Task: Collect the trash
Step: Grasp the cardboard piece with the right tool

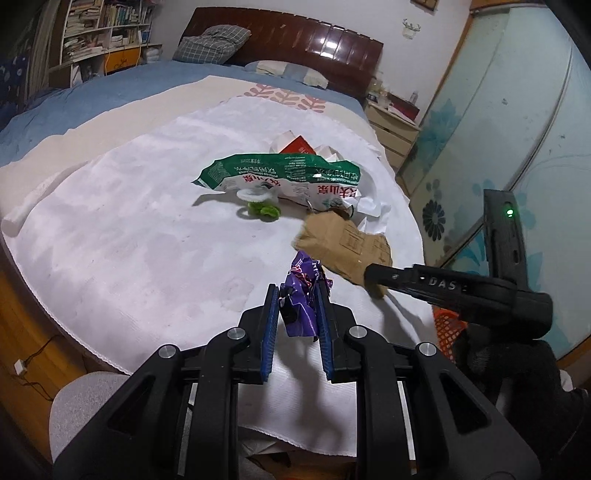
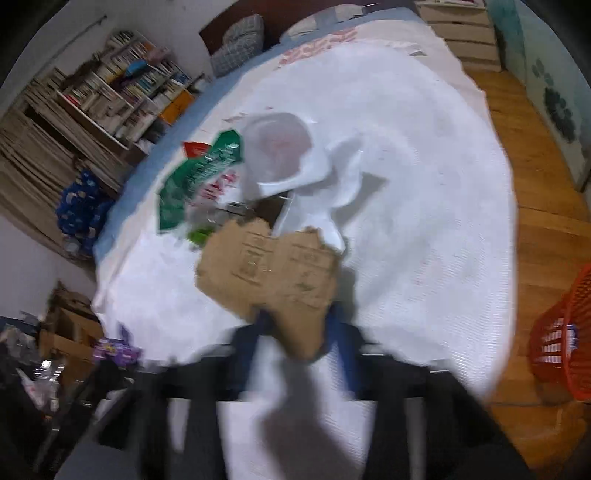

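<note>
My left gripper [image 1: 297,295] is shut on a crumpled purple wrapper [image 1: 301,302] and holds it just above the white cloth [image 1: 129,240] on the bed. My right gripper [image 2: 299,328] is shut on a torn piece of brown cardboard [image 2: 269,266], lifted off the cloth; it also shows in the left wrist view [image 1: 343,247], with the right gripper [image 1: 373,282] at its near end. A green and white plastic bag [image 1: 280,177], a green bottle ring [image 1: 264,210], a red carton [image 1: 299,146] and white plastic [image 2: 295,155] lie further back.
A red mesh basket [image 2: 565,339] stands on the wooden floor [image 2: 535,177] to the right of the bed; its rim shows in the left wrist view [image 1: 448,325]. A bookshelf [image 1: 103,29], headboard [image 1: 295,40] and nightstand [image 1: 395,129] stand beyond. The right wrist view is motion-blurred.
</note>
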